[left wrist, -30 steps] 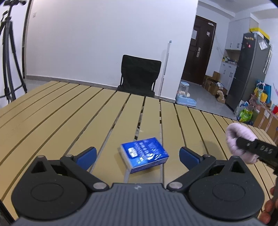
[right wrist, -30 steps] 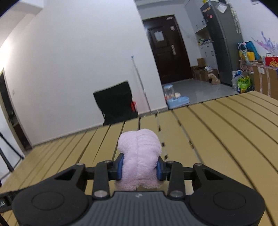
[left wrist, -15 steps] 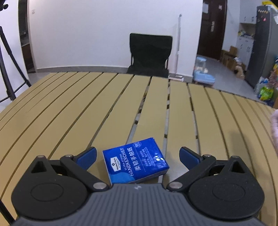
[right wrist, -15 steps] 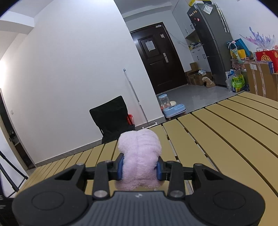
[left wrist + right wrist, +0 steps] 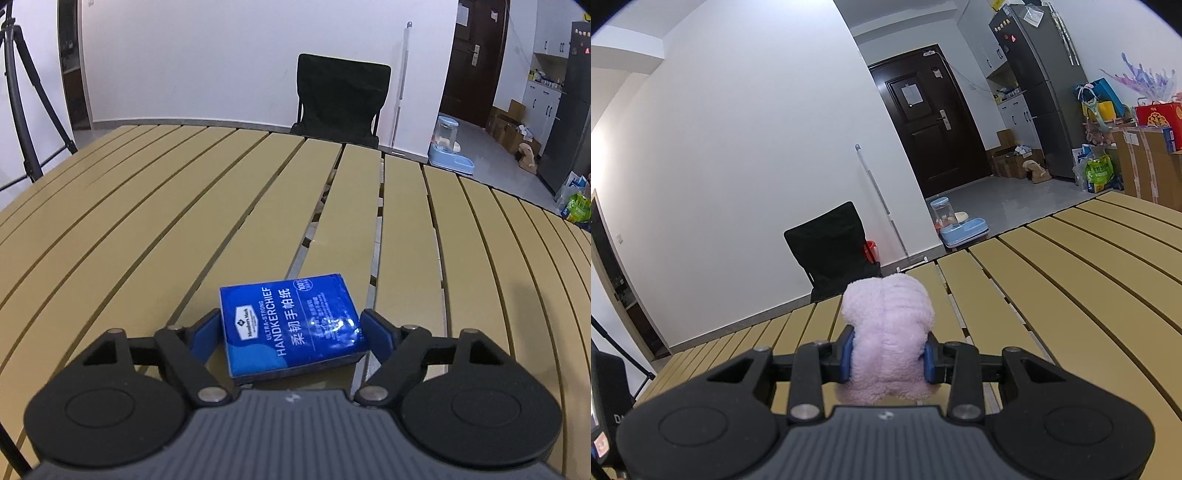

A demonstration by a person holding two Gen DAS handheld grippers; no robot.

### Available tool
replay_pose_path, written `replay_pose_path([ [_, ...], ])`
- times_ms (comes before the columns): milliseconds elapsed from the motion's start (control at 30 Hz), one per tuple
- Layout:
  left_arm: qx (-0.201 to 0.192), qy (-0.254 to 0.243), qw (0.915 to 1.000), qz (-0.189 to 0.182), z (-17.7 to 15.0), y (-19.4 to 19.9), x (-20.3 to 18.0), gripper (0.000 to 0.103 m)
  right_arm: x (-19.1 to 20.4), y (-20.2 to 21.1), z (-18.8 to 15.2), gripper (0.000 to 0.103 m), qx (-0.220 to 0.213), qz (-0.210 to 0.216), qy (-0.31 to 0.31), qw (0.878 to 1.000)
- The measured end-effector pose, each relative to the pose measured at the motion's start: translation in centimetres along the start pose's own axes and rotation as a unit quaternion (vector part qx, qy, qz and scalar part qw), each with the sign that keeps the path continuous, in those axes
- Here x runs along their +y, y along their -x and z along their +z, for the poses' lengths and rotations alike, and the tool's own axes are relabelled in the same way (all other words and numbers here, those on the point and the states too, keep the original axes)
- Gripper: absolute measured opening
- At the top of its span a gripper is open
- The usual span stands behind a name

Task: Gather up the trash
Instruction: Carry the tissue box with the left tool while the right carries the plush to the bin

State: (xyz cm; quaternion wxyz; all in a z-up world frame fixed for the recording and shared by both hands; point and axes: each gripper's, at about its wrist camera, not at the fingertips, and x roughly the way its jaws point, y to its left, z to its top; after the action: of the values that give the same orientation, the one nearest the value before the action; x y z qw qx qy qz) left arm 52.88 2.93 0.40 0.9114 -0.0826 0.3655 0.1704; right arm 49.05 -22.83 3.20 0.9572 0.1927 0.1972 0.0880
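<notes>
Tan slats of the bench (image 5: 155,206) fill your view, and on them, close in front of you, lies the blue handkerchief pack (image 5: 291,326), flat across a gap between slats. Your left hand-held gripper (image 5: 291,334) has come down around it and its jaws have just been closing; the pads flank the pack's short sides, seemingly not yet pressing. Your right hand-held gripper (image 5: 888,358) stays pinched on the pink plush cloth (image 5: 888,343), so finish the squeeze before lifting.
</notes>
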Motion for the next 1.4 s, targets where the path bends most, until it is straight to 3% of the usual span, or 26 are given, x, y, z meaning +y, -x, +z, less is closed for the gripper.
replay_pose_path([
  [333, -0.021, -0.011, 0.9997, -0.009, -0.6, 1.5, 0.1, 0.078, 0.0, 0.5, 0.2, 0.034, 0.004, 0.000, 0.013, 1.000],
  [767, -0.054, -0.026, 0.9976, -0.033, -2.6, 7.2, 0.5, 0.078, 1.5, 2.6, -0.1, 0.034, 0.009, 0.010, 0.043, 0.999],
  [1400, -0.105, -0.066, 0.9900, -0.067, -7.8, 17.9, 2.5, 0.079, 3.5, 11.3, -3.1, 0.034, 0.004, 0.029, 0.082, 0.996],
])
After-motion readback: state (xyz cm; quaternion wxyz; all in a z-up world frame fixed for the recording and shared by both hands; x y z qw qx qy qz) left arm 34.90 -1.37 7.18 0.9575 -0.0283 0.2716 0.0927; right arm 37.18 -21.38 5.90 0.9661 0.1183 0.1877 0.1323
